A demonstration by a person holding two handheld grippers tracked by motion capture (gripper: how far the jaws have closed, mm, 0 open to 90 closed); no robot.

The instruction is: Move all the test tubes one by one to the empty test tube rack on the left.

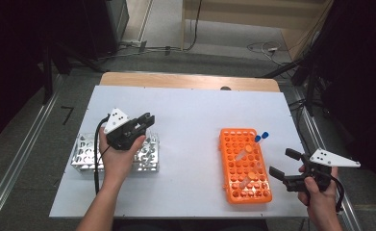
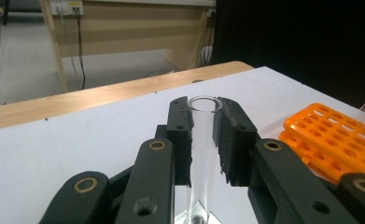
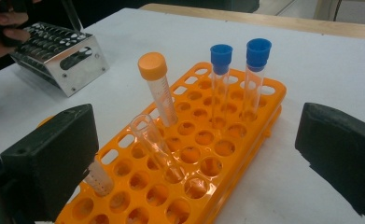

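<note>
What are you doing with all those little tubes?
A person is moving test tubes between two racks with a pair of tongs in each hand. The left tongs are shut on a clear glass tube, held above the metal rack on the left of the table. The right tongs are open and point at the orange rack, where two blue-capped tubes, an orange-capped tube and an open clear tube stand.

Beyond the white counter (image 1: 190, 110), cables (image 1: 260, 48) are seen lying on the grey floor (image 1: 214, 33) below a wooden wall panel (image 2: 124, 28).
</note>
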